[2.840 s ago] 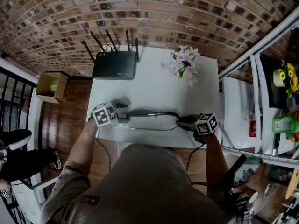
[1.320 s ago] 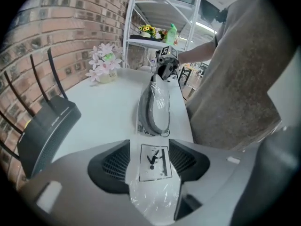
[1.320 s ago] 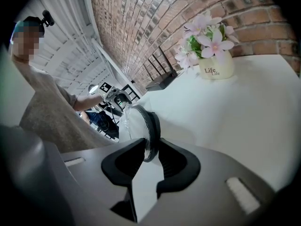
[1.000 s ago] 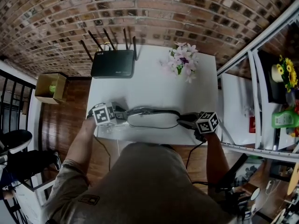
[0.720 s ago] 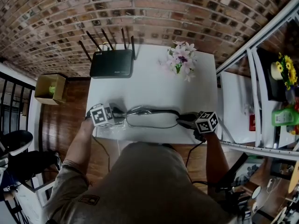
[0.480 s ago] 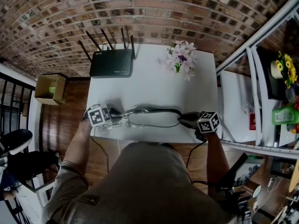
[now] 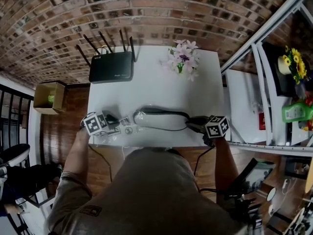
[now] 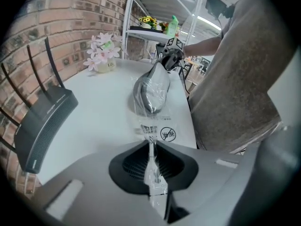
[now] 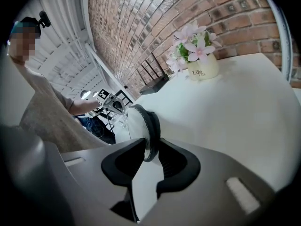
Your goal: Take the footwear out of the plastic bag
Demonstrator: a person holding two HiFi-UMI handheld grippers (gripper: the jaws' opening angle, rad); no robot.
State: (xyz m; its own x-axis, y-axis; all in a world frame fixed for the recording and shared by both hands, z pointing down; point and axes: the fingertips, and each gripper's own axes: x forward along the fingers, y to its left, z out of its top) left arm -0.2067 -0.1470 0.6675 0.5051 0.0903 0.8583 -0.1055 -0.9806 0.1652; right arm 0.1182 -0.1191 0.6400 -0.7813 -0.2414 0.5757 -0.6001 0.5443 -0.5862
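A black-and-white slipper (image 7: 161, 119) lies near the front edge of the white table (image 7: 156, 89), partly inside a clear plastic bag (image 7: 128, 125). My left gripper (image 7: 116, 123) is at the bag's left end. Its jaws have just been closing and now pinch the flat printed end of the bag (image 8: 155, 133). In the left gripper view (image 8: 151, 149) the film is stretched toward the slipper (image 8: 150, 94). My right gripper (image 7: 190, 126) is shut on the slipper's right end. In the right gripper view (image 9: 150, 147) its pads clamp the slipper's black rim (image 9: 151, 126).
A black router (image 7: 111, 67) with several antennas stands at the back left, and a small pot of pink flowers (image 7: 182, 60) at the back right. A cardboard box (image 7: 48, 98) sits on the wooden floor to the left, and a metal shelf (image 7: 254, 102) stands to the right.
The left gripper has slid left, away from the slipper, and has shut on the bag's end, drawing the film out. The right gripper and the slipper have stayed put.
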